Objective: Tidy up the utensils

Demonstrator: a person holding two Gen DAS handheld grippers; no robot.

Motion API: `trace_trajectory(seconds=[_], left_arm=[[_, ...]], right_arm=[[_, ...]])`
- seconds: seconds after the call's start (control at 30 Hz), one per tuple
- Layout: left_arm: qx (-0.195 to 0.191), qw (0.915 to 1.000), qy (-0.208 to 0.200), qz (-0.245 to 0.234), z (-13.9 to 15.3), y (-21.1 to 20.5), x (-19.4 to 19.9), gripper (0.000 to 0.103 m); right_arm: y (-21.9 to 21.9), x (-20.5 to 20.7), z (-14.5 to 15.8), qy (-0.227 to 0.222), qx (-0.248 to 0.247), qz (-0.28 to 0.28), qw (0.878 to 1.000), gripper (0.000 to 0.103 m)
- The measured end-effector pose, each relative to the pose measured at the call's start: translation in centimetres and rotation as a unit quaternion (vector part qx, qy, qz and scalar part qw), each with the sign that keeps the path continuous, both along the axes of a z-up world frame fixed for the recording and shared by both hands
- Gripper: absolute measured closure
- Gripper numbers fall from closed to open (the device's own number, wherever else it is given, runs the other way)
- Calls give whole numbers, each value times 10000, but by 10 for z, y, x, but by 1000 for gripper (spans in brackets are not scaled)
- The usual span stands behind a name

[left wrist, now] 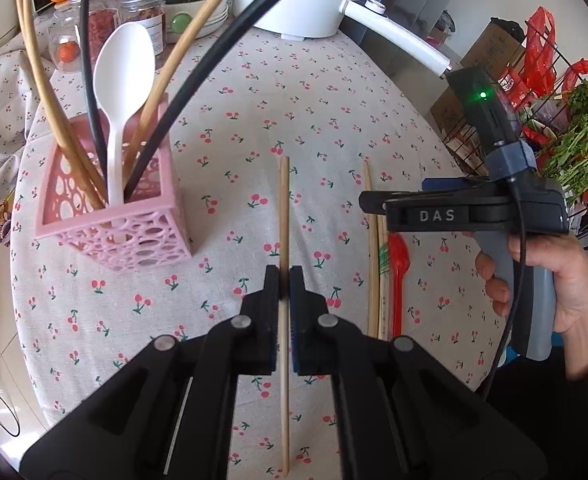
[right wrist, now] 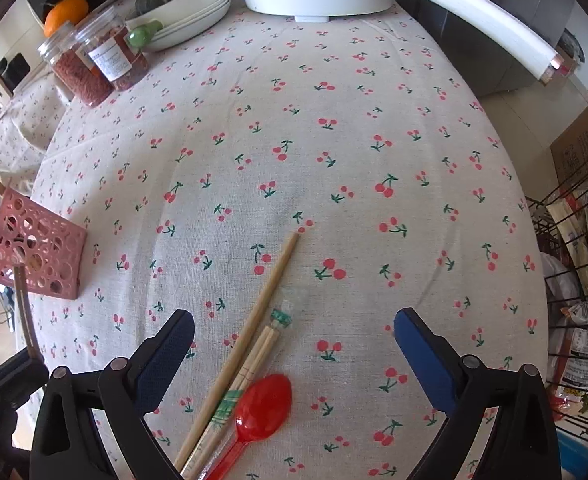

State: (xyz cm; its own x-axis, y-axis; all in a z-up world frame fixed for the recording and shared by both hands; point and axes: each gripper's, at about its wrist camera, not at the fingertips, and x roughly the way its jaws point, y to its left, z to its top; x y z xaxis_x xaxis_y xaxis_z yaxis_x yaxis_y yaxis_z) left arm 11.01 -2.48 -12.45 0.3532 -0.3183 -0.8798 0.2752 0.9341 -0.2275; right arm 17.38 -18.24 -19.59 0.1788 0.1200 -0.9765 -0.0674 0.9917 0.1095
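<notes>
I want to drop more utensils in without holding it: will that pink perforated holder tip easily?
Possibly. The pink holder looks like thin, light plastic, and the long chopsticks and white spoon lean well above its rim, so it is probably top-heavy. Its square base sits flat on the tablecloth, which likely resists sliding.

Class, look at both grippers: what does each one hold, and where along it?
The left gripper pinches a single wooden chopstick near its middle. The right gripper is open and holds nothing.

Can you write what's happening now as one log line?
left gripper: shut on chopstick | right gripper: open above red spoon | holder: partly filled
</notes>
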Motion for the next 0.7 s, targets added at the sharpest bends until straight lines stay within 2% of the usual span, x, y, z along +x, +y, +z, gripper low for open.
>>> trace_trajectory(seconds=[0.03, 0.07, 0.2, 0.27, 0.33, 0.37, 0.43, 0.5, 0.53, 0.7], left_arm=[[-11, 10000, 8, 7, 0, 4, -2, 98], [-17, 10000, 14, 13, -1, 6, -3, 98], [-49, 10000, 16, 58, 0, 18, -9, 98], [-62, 9999, -13, 82, 2, 22, -12, 98], [-79, 9999, -51, 106, 3, 25, -15, 98], [-82, 9999, -74, 116, 4, 27, -16, 98], [-81, 9998, -111, 132, 5, 29, -18, 98], [-90, 9998, -131, 139, 5, 31, -20, 98], [-97, 9998, -138, 145, 5, 31, -20, 98], [-164, 9995, -219, 128, 10, 37, -24, 98]], right_arm=[[5, 0, -5, 69, -1, 10, 10000, 14], [10, 1, -10, 152, -3, 9, 9999, 14], [30, 2, -13, -68, -446, 149, 9989, 21], [37, 2, -11, -196, -444, 215, 9986, 31], [44, 1, -9, -288, -412, 318, 9982, 48], [48, 1, -8, -332, -396, 375, 9980, 51], [53, 1, -7, -402, -354, 445, 9976, 70], [59, 1, -6, -454, -281, 529, 9972, 83], [61, 1, -6, -470, -248, 563, 9970, 88], [64, -1, 0, -568, 3, 512, 9971, 99]])
